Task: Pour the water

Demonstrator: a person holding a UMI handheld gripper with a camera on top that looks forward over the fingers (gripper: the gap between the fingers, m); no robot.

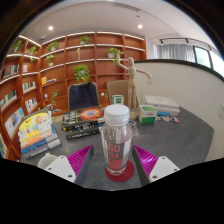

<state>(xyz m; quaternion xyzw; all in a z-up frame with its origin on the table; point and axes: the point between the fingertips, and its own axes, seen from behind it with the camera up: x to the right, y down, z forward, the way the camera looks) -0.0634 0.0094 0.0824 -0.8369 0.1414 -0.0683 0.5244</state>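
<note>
While the clear plastic water bottle with a white cap and red label (116,140) stands upright on a round red coaster (120,172) on the grey table (185,140), I have the gripper (113,160) spread around it, not clamped. Its two fingers with magenta pads (79,157) sit on either side of the bottle, with a gap showing at each side, so the bottle rests on its own base between them. I see no cup or glass to pour into from here; the clutter beyond, including a wooden jointed mannequin (129,78) and stacked books (36,132), hides any target. My worry is the grip: the smooth, round bottle could slip or twist if I close off-centre, and squeezing thin plastic hard may buckle it. Nudging it before closing could tip it off the coaster.
</note>
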